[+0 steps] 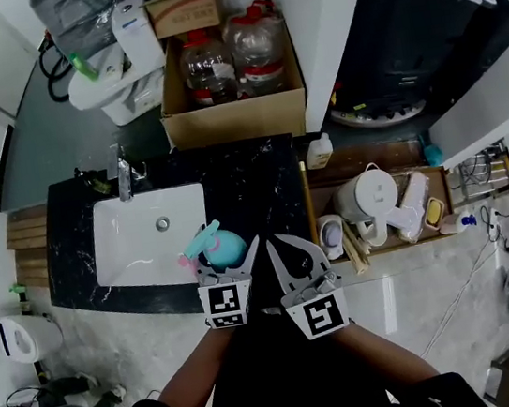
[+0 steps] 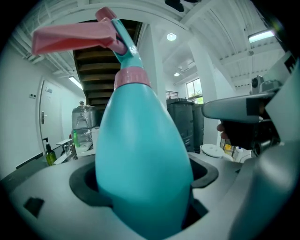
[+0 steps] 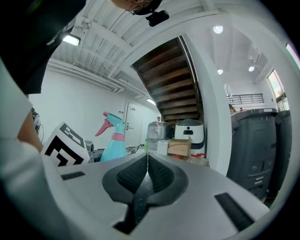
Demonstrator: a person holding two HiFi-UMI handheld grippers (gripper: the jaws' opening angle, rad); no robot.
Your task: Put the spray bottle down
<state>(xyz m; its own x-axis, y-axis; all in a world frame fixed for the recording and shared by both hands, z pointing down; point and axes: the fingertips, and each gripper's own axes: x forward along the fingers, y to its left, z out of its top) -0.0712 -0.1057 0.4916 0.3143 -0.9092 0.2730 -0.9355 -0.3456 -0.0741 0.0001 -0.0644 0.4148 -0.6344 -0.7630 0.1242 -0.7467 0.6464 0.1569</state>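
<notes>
A person stands at a black stone counter (image 1: 253,177) with a gripper in each hand. The left gripper (image 1: 227,261) has its jaws spread wide around the belly of a teal spray bottle (image 1: 224,247), gripping it on both sides. The bottle's pink trigger points left. Seen from above, the bottle is over the front right corner of a white sink (image 1: 117,235), close to the counter's front edge (whether its base touches anything cannot be told). The right gripper (image 1: 274,248) is just beside it with its jaws pressed together on nothing.

A strip of bare black stone runs from the sink's right rim to the counter's right edge. A faucet (image 1: 124,177) stands behind the basin. Past the back edge is a cardboard box (image 1: 234,117) holding large water jugs (image 1: 207,65). To the right of the counter, a wooden shelf (image 1: 325,170) is crowded with a white kettle (image 1: 365,195) and small items. The floor is pale marble (image 1: 411,298).
</notes>
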